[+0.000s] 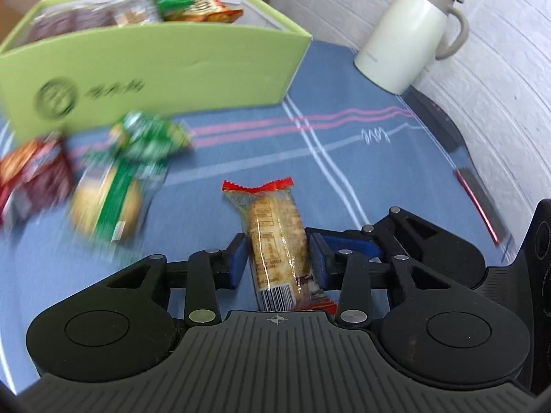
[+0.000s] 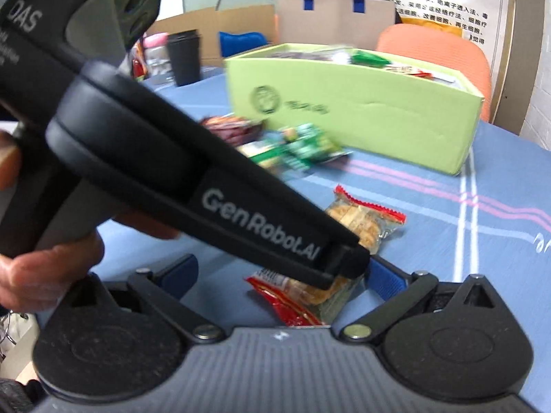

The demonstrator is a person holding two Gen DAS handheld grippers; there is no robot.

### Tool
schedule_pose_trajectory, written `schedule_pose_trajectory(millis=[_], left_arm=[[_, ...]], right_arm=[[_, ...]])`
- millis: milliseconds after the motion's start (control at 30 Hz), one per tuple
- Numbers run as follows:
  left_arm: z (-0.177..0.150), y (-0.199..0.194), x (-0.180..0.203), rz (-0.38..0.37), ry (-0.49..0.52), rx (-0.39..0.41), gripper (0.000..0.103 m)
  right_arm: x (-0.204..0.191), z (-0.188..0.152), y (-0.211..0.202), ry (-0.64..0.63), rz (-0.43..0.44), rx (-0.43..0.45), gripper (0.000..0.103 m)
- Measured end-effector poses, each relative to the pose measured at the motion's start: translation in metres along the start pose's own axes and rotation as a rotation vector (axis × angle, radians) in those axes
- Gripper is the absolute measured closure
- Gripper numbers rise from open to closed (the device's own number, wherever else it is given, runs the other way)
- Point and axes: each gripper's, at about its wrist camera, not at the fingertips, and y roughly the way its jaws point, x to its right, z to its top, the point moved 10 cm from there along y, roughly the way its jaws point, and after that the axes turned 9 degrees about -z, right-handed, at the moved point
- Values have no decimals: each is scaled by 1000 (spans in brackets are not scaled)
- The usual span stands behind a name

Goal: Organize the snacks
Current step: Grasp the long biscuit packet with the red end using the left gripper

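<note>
The clear-wrapped biscuit pack (image 1: pixel 277 246) lies lengthwise on the worktop (image 1: pixel 361 137), clamped between the left gripper (image 1: pixel 279 258) fingers (image 1: pixel 237 261) at mid-length, presumably for a balanced lift. Ahead stands the green box (image 1: pixel 155 72), the likely destination. The right gripper (image 2: pixel 275 282) fingers are held apart, empty, around the same pack.

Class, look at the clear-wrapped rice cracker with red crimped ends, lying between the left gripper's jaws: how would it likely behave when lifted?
The rice cracker packet probably lifts easily; it looks small and airy. Its glossy film may slip between the left gripper's jaws. The cracker inside looks brittle, so a hard squeeze could crack it, while the crimped ends would flop.
</note>
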Motion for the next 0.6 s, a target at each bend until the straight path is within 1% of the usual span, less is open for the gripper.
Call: schedule_pose_trajectory(millis=[67,133,200,267,333,367,433,467,533,600], left_arm=[[-16,-15,0,6,-23,22,83],[-28,-27,-1,37,-29,43,79],[-32,-35,-5,65,-40,63,71],[-32,-38,-8,63,-50,63,68],[-33,-37,-6,40,-23,44,54],[-32,-38,-4,41,-11,34,52],[-30,-41,-2,54,33,24,51],[-27,-43,-1,51,58,23,51],[-20,-48,-2,18,79,13,51],[-12,-46,-1,-45,97,-15,51]], right_arm=[[-13,-7,-7,-8,-52,9,1],[-21,-12,-13,14,-59,14,1],[-24,-15,-18,49,-104,32,1],[-28,-20,-23,83,-138,50,1],[-30,-24,-28,90,-138,78,1],[-31,-26,-30,82,-132,82,1],[-25,-27,-35,92,-123,44,1],[-18,-25,-38,139,-143,38,1],[-7,-19,-43,236,-158,68,1],[-5,-16,-39,282,-140,69,1]])
